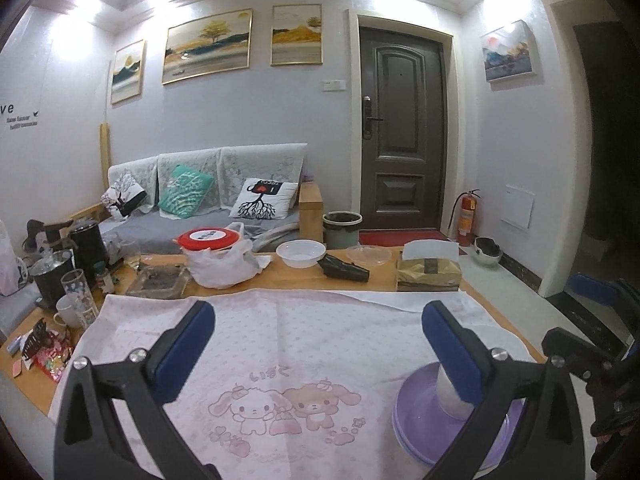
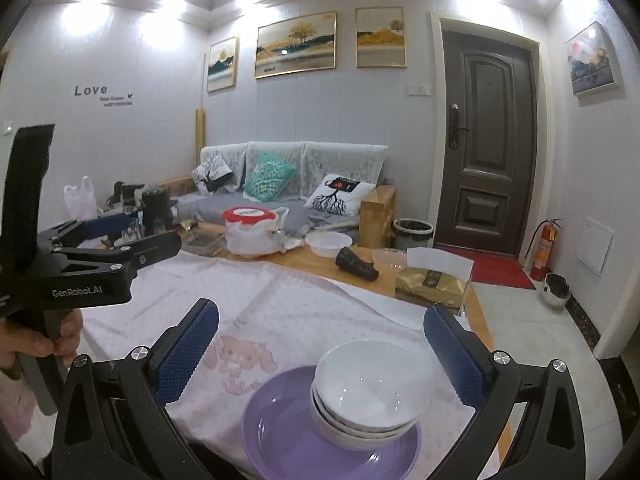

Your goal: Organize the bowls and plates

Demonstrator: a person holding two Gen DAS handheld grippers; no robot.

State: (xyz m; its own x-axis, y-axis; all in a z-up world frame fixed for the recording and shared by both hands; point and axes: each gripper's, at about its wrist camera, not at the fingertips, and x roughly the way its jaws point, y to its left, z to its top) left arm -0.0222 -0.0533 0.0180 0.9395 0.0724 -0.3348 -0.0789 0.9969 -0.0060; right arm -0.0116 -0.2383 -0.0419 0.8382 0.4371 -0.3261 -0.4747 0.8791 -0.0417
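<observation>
- purple plates (image 1: 448,420), lower right of the left wrist view: half hidden behind a blue pad
- small lettering under "Love" (image 2: 116,100), upper left: too blurred to read

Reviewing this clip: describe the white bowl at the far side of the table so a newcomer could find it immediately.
Start at the grey sofa against the back wall and drop to the wooden table edge in front of it. The single white bowl sits there on bare wood, between a bagged red-lidded container and a dark pouch. Unlike the stacked white bowls on the purple plates, it stands alone, off the pink cloth.
</observation>
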